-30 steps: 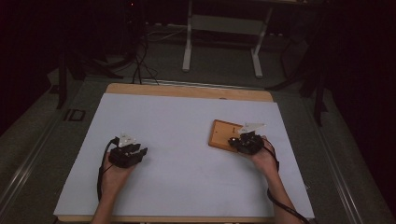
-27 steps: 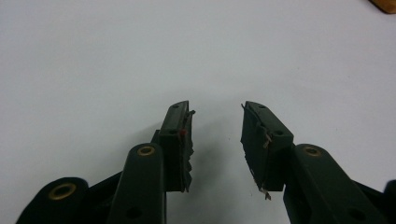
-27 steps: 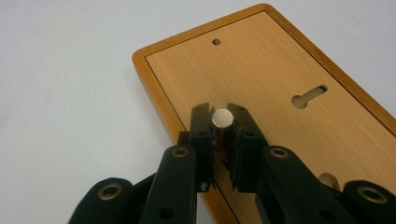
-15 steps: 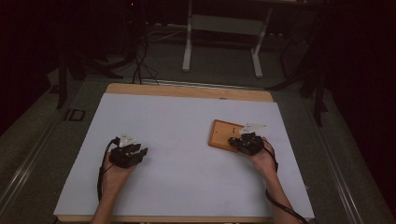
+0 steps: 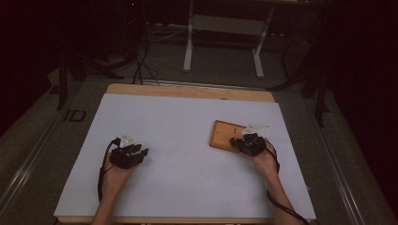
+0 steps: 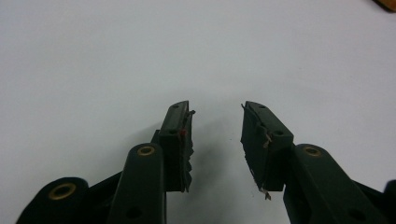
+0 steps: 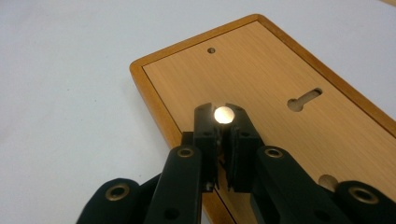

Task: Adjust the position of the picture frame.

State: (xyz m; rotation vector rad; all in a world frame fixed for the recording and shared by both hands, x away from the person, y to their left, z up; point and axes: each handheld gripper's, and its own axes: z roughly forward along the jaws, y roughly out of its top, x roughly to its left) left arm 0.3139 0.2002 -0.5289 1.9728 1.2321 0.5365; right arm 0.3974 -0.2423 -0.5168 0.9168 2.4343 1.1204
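Observation:
A wooden board (image 5: 223, 132) with a raised rim lies flat on the white table top, right of centre. In the right gripper view the board (image 7: 261, 70) shows a small round hole and keyhole slots. My right gripper (image 7: 223, 111) hovers over the board's near edge, shut on a small shiny silver disc (image 7: 223, 115) pinched at its tips. From above, the right gripper (image 5: 237, 142) points left onto the board. My left gripper (image 5: 141, 151) rests on the left of the table, and in its own view the left gripper (image 6: 215, 112) stands open over bare white surface.
The white sheet (image 5: 187, 117) covers a wooden table whose far edge (image 5: 187, 91) shows as a tan strip. Beyond it are a dark floor, cables and a white stand (image 5: 223, 37). A board corner (image 6: 386, 3) peeks in at the left gripper view's top right.

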